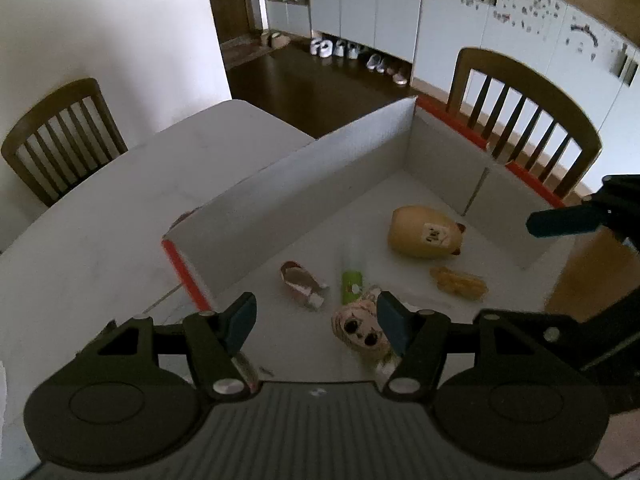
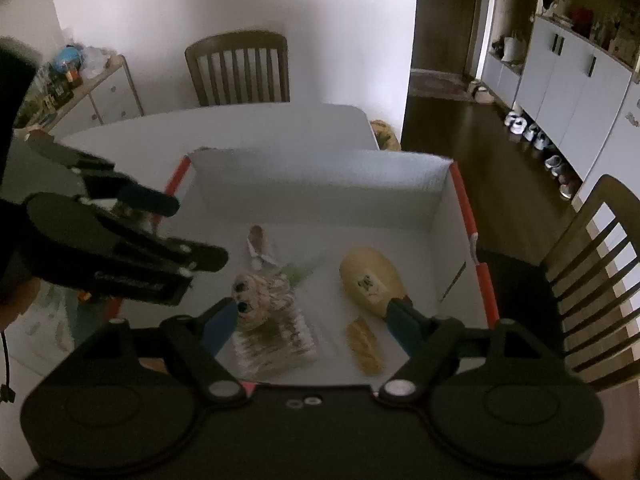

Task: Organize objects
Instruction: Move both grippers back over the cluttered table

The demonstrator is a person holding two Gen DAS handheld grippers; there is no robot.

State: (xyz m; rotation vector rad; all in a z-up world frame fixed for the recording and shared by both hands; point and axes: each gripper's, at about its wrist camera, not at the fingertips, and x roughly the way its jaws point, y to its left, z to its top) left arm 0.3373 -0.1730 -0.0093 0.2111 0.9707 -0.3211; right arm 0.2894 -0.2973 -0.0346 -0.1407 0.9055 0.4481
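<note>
A white cardboard box [image 1: 300, 184] with an orange rim stands open on the table. Inside lie a tan plush toy [image 1: 424, 234], a yellow bread-like piece [image 1: 458, 282], a green tube [image 1: 352, 284], a pink wrapped item [image 1: 302, 284] and a big-eyed doll head [image 1: 362, 328]. My left gripper [image 1: 316, 320] hangs open above the box's near side, with nothing between its fingers. In the right wrist view my right gripper [image 2: 312, 320] is open and empty over the doll head [image 2: 260, 296], which rests on a clear pack [image 2: 276, 344]. The plush toy [image 2: 372, 280] lies near its right finger. The left gripper [image 2: 188, 232] hovers at the box's [image 2: 320, 172] left edge.
The box sits on a white table [image 1: 120, 220]. Wooden chairs stand at its sides [image 1: 528, 120] [image 1: 60, 132] [image 2: 240, 72]. A low cabinet [image 2: 100, 88] with clutter on top stands at the left wall. Shoes [image 1: 332, 48] line the dark floor by white cupboards.
</note>
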